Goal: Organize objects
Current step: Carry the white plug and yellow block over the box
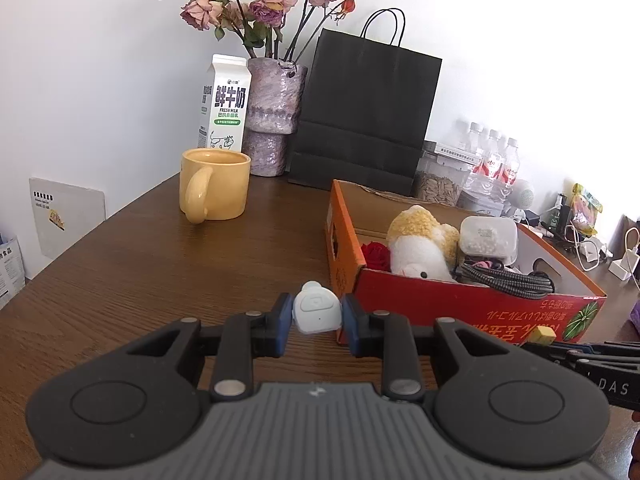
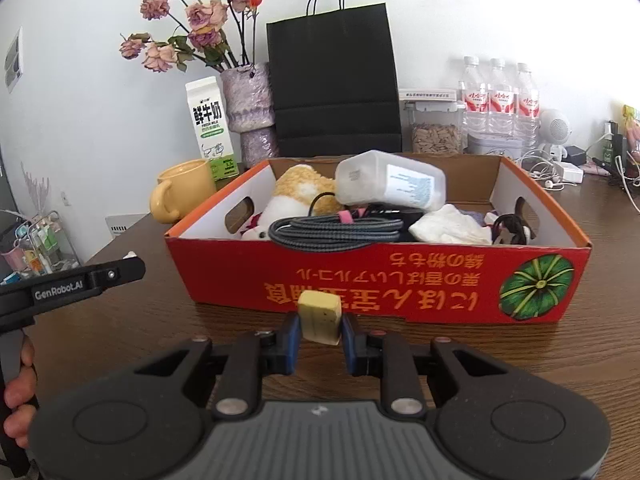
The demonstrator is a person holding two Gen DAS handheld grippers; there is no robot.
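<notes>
Left tool [image 1: 316, 314] clamps a small pale blue-white rounded plastic gadget [image 1: 317, 312] between its blue-padded fingers, held just above the dark brown wooden table [image 1: 140, 272], right beside the near left corner of the red-orange cardboard box [image 1: 460, 304]. Right tool [image 2: 320, 330] grips a small yellowish rectangular block [image 2: 321, 316], looks like an eraser, low in front of the box's printed front wall [image 2: 380, 284], close to it; contact with the table not clear. Box sits on the table and holds a white-and-yellow plush toy [image 1: 420, 248], a coiled grey braided cable [image 2: 340, 230], a translucent plastic lidded container [image 2: 390, 184] lying tilted on top, crumpled white tissue [image 2: 452, 226] and a red item [image 1: 376, 256]. Yellow ceramic mug [image 1: 214, 184] stands left of the box, well apart from it. Behind: white milk carton [image 1: 224, 104], purple textured vase of dried pink roses [image 1: 274, 116], black paper bag [image 1: 360, 112], water bottles [image 2: 498, 96].
</notes>
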